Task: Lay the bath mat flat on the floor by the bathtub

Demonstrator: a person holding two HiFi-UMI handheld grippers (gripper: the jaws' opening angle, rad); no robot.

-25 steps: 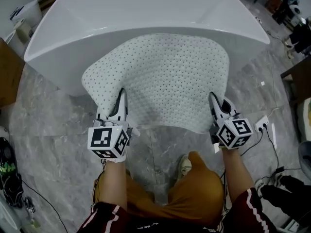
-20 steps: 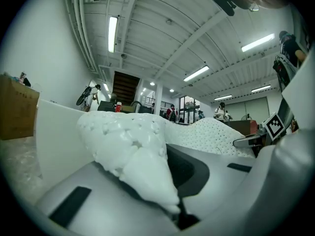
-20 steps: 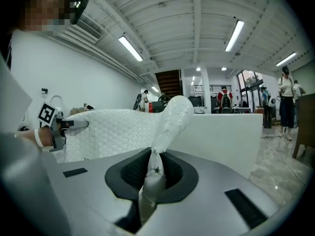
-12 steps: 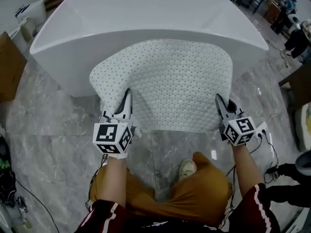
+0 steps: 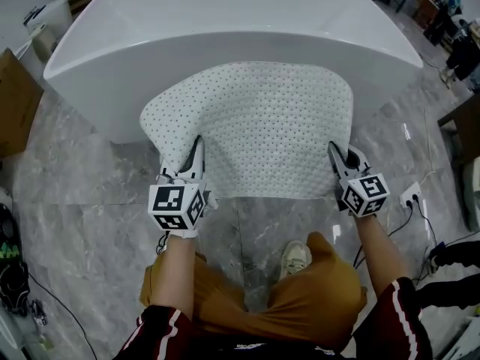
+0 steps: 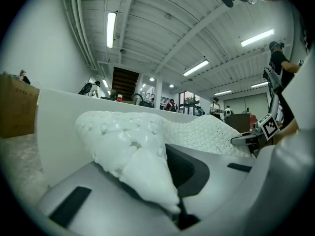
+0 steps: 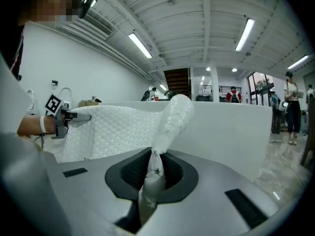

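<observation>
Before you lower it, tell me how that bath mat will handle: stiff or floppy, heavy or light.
Probably floppy: the bath mat bunches into folds where the left gripper and right gripper pinch its near corners. Likely light for its size, since two corner pinches seem to carry it. Its bumpy, perforated surface may help the jaws keep hold.

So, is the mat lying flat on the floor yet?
No, the bath mat hangs pinched by the left gripper and right gripper before the bathtub.

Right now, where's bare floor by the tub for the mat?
Bare marble floor between the bathtub wall and the shoe, under the held bath mat; also left, toward the cardboard box. Right is tighter: power strip.
</observation>
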